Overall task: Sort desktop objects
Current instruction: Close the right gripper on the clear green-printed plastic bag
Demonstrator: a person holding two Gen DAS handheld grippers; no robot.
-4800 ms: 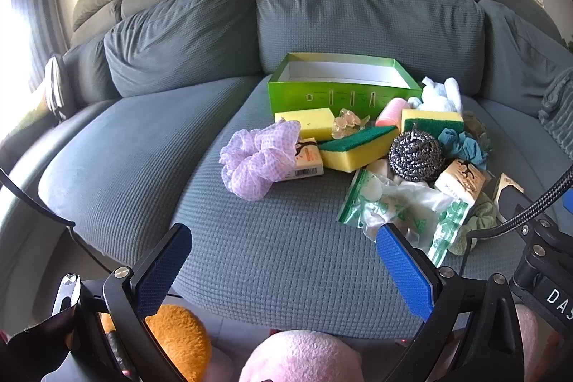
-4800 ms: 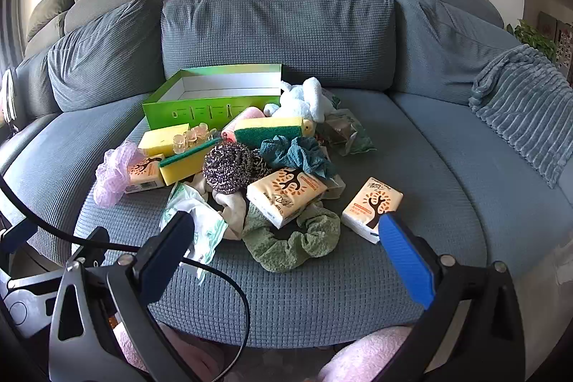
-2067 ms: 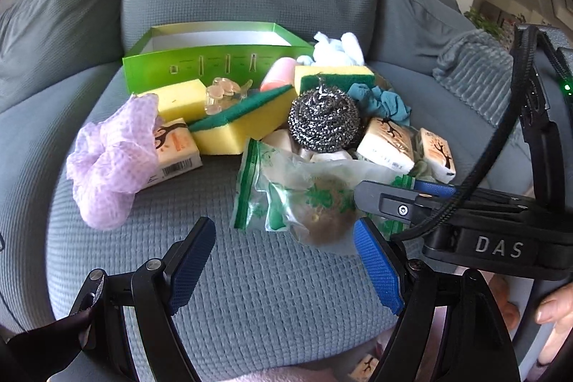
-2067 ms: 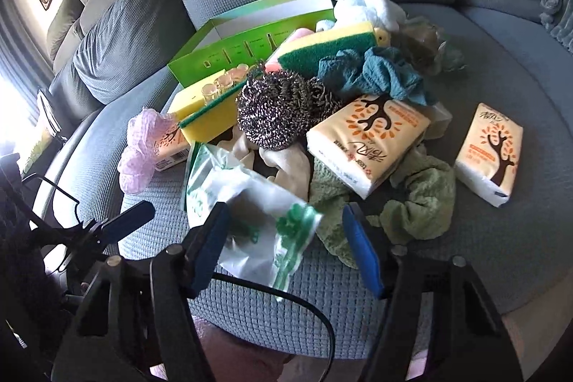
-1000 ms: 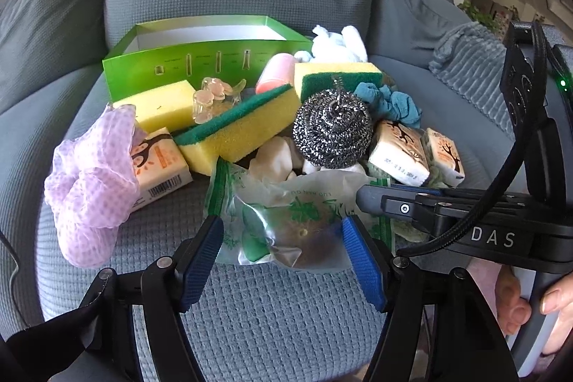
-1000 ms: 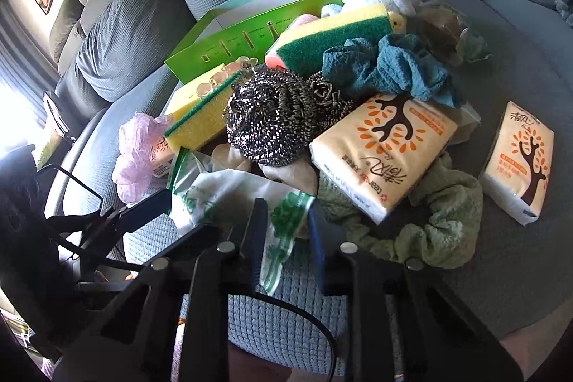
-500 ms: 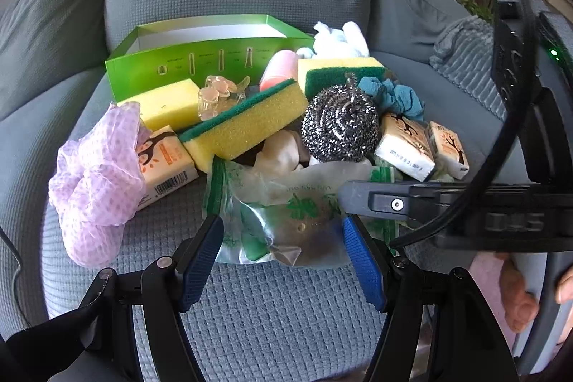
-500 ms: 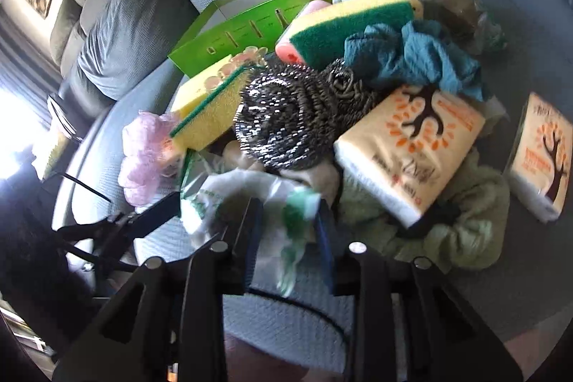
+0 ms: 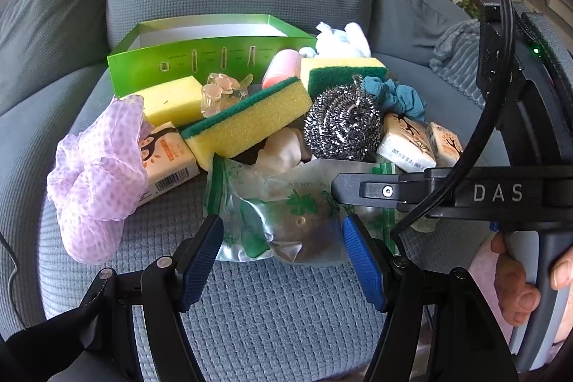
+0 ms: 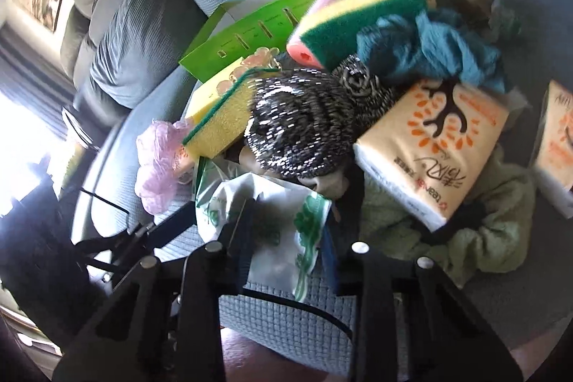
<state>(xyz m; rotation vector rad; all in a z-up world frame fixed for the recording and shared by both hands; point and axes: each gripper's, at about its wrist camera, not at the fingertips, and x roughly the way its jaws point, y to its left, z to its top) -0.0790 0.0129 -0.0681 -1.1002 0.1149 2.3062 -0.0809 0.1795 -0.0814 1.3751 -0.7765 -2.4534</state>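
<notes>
A pile of small objects lies on a grey sofa seat in front of an open green box (image 9: 200, 59). My right gripper (image 10: 286, 238) is shut on a clear plastic bag with green print (image 10: 283, 221); the same bag (image 9: 279, 221) shows in the left wrist view, with the right gripper's finger (image 9: 361, 190) across its right side. My left gripper (image 9: 281, 256) is open, its blue pads on either side of the bag's near edge without touching it. A steel scourer (image 9: 342, 124) sits just behind the bag.
Around the bag lie yellow-green sponges (image 9: 247, 124), a purple mesh scrunchie (image 9: 96, 174), tissue packs (image 10: 437, 145), a teal scrunchie (image 10: 429, 45), a green scrunchie (image 10: 476, 238), a pink roll (image 9: 281, 68) and a white cloth (image 9: 340, 40). Sofa cushions rise behind.
My right gripper closed on the plastic bag's right side and has begun lifting and tilting it. My left gripper moved in to the bag's near edge, still open.
</notes>
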